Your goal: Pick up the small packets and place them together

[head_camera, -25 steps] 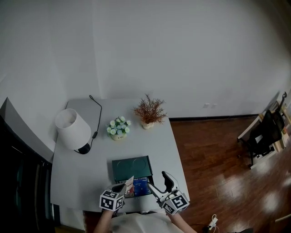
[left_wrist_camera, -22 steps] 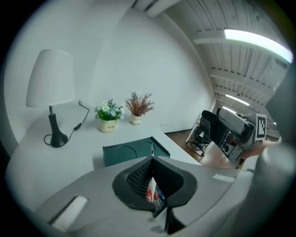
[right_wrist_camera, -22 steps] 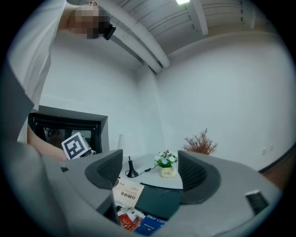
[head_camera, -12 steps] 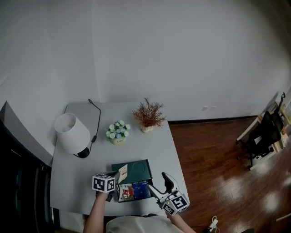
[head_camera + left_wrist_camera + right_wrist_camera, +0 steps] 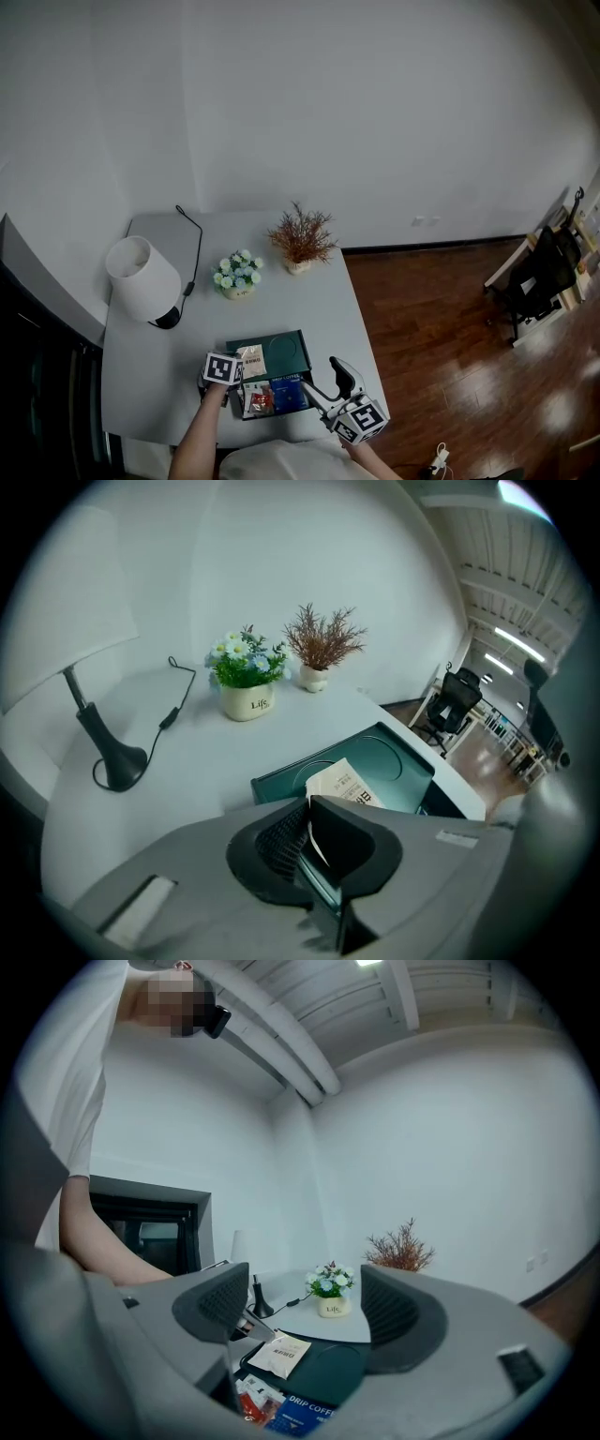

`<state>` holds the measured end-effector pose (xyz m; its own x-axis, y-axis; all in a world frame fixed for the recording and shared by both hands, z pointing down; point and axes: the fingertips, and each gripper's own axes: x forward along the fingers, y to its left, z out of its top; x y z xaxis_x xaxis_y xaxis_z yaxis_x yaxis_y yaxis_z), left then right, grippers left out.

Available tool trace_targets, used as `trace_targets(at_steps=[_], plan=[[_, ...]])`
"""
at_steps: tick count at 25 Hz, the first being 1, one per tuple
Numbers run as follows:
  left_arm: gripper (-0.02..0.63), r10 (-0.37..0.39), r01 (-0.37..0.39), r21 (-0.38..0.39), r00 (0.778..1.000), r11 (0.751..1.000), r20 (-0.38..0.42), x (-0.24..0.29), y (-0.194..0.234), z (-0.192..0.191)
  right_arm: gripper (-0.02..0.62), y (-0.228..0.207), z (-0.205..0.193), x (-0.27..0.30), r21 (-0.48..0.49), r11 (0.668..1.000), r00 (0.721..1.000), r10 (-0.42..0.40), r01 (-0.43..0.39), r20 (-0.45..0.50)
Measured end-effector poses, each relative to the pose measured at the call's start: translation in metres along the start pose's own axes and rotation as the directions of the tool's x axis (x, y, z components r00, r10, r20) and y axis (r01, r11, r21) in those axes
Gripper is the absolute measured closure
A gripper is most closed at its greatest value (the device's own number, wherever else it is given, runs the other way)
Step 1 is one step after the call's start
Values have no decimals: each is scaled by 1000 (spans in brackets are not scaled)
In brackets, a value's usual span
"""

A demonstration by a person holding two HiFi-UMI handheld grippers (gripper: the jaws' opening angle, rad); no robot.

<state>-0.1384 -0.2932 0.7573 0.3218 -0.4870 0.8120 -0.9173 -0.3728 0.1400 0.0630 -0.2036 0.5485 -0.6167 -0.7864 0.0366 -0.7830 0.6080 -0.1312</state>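
Beige packet (image 5: pixel 251 361) at green tray (image 5: pixel 291 351), flowerpot (image 5: pixel 236 279) beyond.

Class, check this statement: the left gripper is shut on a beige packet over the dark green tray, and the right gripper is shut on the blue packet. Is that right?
Not quite. The right gripper view shows the right gripper open, jaws wide apart and empty; the blue packet lies apart from them. The left gripper is shut on the beige packet over the dark green tray.
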Motion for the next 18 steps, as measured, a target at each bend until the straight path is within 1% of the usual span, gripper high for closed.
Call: trace_targets(at_steps=[2, 3, 4, 5, 6, 7, 8, 10, 12, 14, 15, 16, 17, 18], plan=[[562, 19, -19, 45, 1000, 999, 7, 1, 0, 1, 229, 0, 0, 2, 3, 1000, 1000, 4, -4, 3], [533, 17, -18, 52, 1000, 999, 18, 0, -2, 2, 229, 0, -1, 3, 5, 1000, 1000, 7, -7, 4], [473, 10, -12, 48, 999, 999, 32, 0, -4, 3, 229, 1, -1, 4, 6, 1000, 1000, 10, -10, 4], [436, 5, -7, 40, 999, 999, 50, -2, -5, 4, 229, 1, 0, 6, 7, 1000, 1000, 13, -13, 4], [415, 4, -7, 36, 997, 999, 75, -6, -4, 7, 229, 3, 0, 7, 8, 1000, 1000, 18, -18, 4], [389, 11, -15, 37, 994, 999, 109, -11, -3, 11, 229, 4, 0, 9, 8, 1000, 1000, 22, -22, 4], [377, 21, -28, 40, 988, 999, 151, -19, -2, 17, 229, 6, 0, 11, 8, 1000, 1000, 26, -26, 5], [362, 36, -44, 27, 967, 999, 251, -41, -3, 31, 229, 7, 0, 14, 7, 999, 999, 32, -32, 9], [343, 33, -36, 0, 932, 999, 361, -72, -8, 45, 229, 8, 2, 17, 7, 999, 999, 36, -36, 15], [331, 4, 10, -29, 887, 1000, 462, -103, -19, 56, 229, 8, 4, 19, 7, 999, 999, 40, -40, 21], [322, -17, 47, -46, 863, 998, 505, -118, -26, 59, 229, 8, 5, 20, 7, 999, 999, 41, -41, 24], [299, -32, 79, -61, 837, 995, 546, -133, -32, 62, 229, 8, 6, 21, 7, 999, 999, 41, -41, 28], [296, -37, 97, -72, 811, 993, 584, -148, -36, 63, 229, 8, 7, 21, 6, 999, 999, 41, -42, 33], [296, -30, 98, -75, 782, 992, 622, -163, -39, 65, 229, 8, 9, 22, 6, 999, 998, 41, -41, 40]])
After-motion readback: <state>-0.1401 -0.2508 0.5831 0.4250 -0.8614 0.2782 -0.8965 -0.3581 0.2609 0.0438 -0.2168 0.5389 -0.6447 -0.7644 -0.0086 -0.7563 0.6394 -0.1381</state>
